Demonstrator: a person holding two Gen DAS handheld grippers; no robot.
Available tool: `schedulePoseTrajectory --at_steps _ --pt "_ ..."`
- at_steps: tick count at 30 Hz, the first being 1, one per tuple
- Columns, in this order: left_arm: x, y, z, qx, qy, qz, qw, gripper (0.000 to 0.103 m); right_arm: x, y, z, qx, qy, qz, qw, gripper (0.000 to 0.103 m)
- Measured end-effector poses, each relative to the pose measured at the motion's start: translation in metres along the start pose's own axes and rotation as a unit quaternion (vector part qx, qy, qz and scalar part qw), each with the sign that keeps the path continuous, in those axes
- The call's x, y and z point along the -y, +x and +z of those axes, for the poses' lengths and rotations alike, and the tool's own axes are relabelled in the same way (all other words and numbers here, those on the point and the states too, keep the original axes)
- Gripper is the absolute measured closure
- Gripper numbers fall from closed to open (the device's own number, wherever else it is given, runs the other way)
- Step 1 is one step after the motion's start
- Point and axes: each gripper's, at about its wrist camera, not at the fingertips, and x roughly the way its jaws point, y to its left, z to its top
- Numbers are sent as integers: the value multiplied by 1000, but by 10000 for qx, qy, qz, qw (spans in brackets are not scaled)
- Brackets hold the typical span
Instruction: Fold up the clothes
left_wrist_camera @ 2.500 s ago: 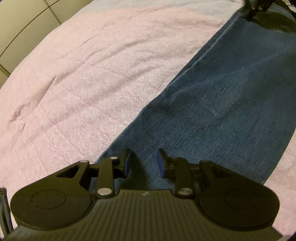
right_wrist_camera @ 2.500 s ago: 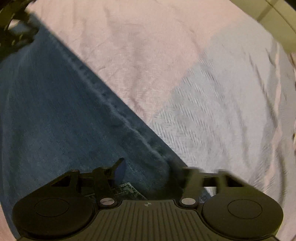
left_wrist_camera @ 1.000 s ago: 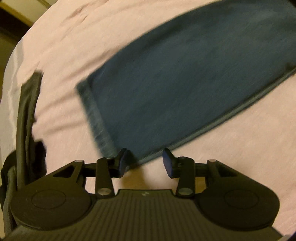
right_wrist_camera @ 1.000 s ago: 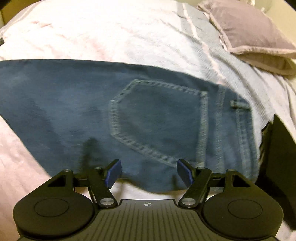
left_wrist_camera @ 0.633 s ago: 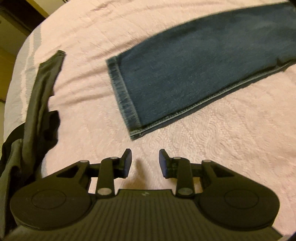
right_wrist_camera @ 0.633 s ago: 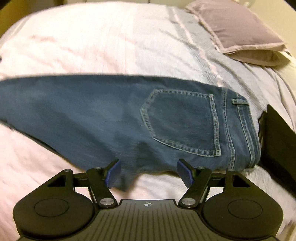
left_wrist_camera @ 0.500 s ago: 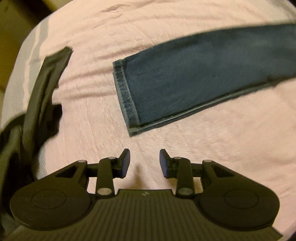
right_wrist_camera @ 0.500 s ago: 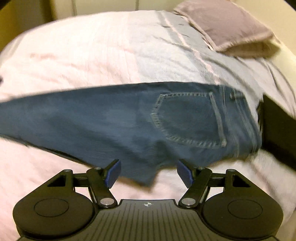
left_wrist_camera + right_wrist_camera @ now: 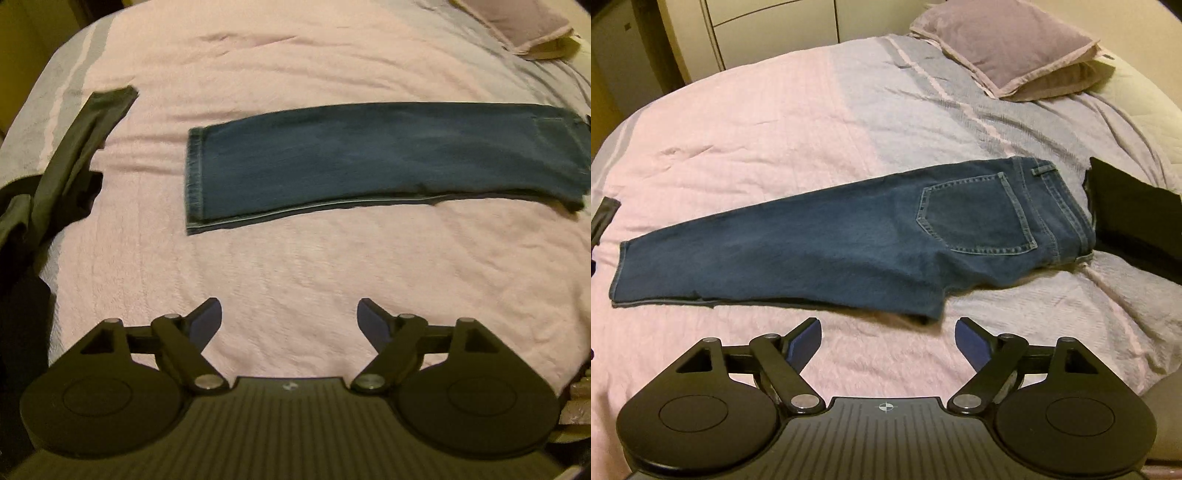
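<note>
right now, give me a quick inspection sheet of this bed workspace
surface: pink bedspread with a grey section toward the pillow end, lightly wrinkled
job's things: jeans lying flat, folded lengthwise leg on leg, back pocket up, hem to the left, waistband to the right
clutter: dark green garment bunched at the left bed edge; folded black garment just right of the waistband; pillow at the head
grippers: left gripper and right gripper both open after just opening wider, nothing between the jaws, above the bedspread short of the jeans
cables: nothing seen
surroundings: pale cabinet doors behind the bed
</note>
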Motion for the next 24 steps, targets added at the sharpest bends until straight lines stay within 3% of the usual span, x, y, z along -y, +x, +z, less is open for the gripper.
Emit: schedulePoseTrajectory --at_steps 8,14,24 --pt "48 -40 2 135 244 76 9996 23 10 -28 -18 -122 89 -75 9999 20" --pt "81 -71 6 478 502 4 9976 23 18 -50 -33 -55 354 3 9994 20" --pt "93 -87 -4 615 745 118 9953 23 26 -81 -42 205 586 -74 9980 20"
